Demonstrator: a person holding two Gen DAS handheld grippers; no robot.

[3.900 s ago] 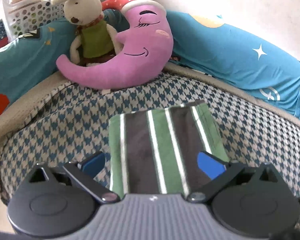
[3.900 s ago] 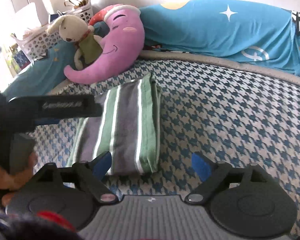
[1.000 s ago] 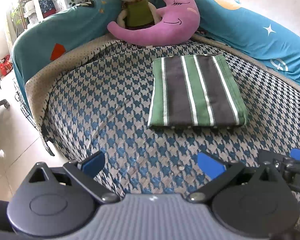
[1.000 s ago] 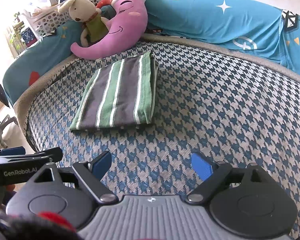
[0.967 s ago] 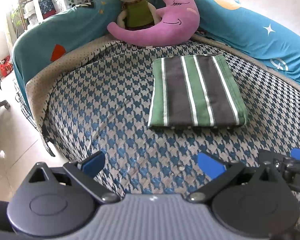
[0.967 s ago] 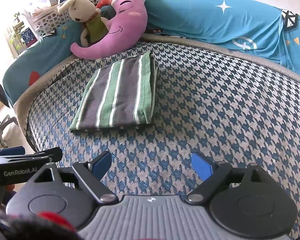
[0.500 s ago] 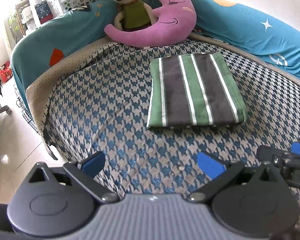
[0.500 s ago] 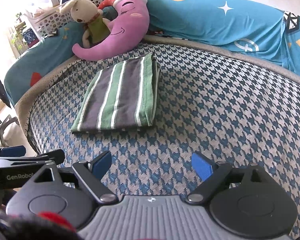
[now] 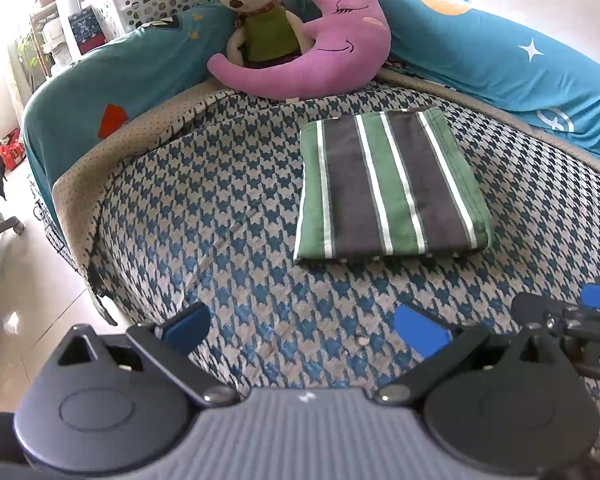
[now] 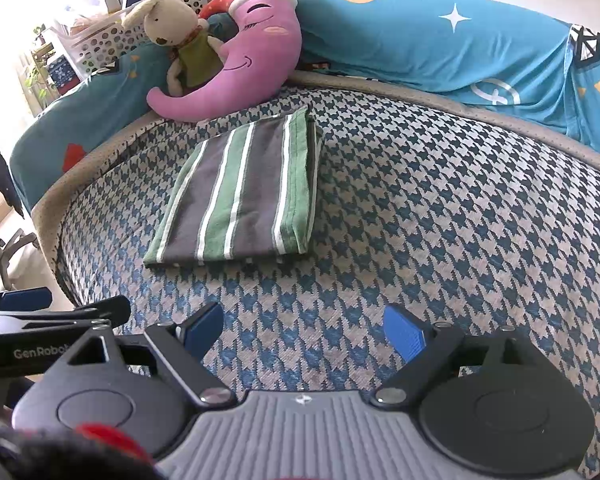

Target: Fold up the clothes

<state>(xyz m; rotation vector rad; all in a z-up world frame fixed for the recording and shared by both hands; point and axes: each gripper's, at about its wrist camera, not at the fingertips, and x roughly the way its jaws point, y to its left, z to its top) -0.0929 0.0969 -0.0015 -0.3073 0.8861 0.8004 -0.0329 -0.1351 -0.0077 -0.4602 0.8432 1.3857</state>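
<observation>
Holding my left gripper and right gripper low in the frame with both pairs of fingers apart and empty, I had the folded striped cloth lying flat on the houndstooth bed, in the upper middle of both views and just below the purple moon pillow and the rabbit toy. I judged that the real risk lay in going back in: a fingertip catching the stacked edge along the near side could have dragged the layers out of line or opened the fold. Legible writing was scarce: "GenRobo" on the other gripper's body at the left edge of the right wrist view, and "DA" at the right edge of the left wrist view.
</observation>
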